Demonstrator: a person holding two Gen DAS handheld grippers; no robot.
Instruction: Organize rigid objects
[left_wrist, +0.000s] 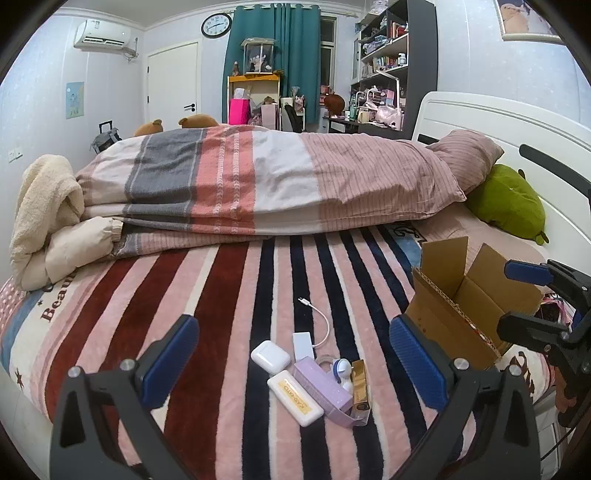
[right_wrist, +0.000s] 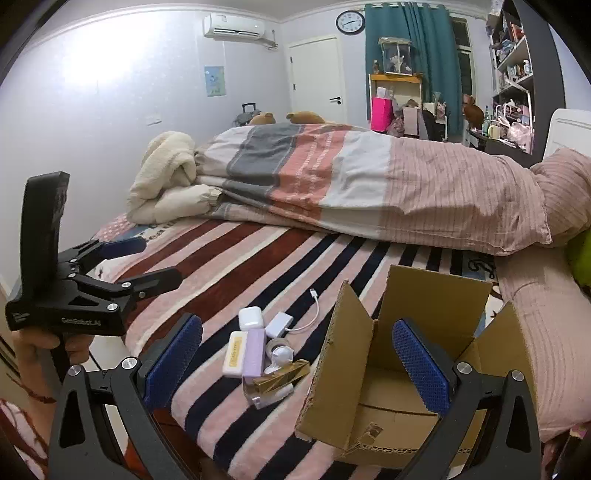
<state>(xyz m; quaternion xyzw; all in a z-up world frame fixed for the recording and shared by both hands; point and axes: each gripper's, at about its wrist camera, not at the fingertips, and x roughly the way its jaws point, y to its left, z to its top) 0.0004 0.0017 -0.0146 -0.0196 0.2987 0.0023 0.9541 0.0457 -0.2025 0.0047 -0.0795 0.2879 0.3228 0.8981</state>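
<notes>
A small pile lies on the striped blanket: a white earbud case (left_wrist: 269, 357) (right_wrist: 250, 318), a cream rectangular case (left_wrist: 294, 398) (right_wrist: 235, 353), a lilac box (left_wrist: 322, 384) (right_wrist: 254, 351), a gold box (left_wrist: 360, 386) (right_wrist: 281, 376), a tape roll (left_wrist: 325, 360) (right_wrist: 277, 344) and a white adapter with cable (left_wrist: 304, 345) (right_wrist: 280, 324). An open cardboard box (left_wrist: 465, 306) (right_wrist: 402, 373) stands to the right. My left gripper (left_wrist: 293, 362) (right_wrist: 147, 258) is open, over the pile. My right gripper (right_wrist: 297, 358) (left_wrist: 517, 299) is open, empty, between pile and box.
A folded striped duvet (left_wrist: 258, 184) and a cream jacket (left_wrist: 48, 221) lie across the far half of the bed. A pink pillow (left_wrist: 469, 155) and a green plush (left_wrist: 509, 203) lie by the white headboard. The bed's near edge runs under both grippers.
</notes>
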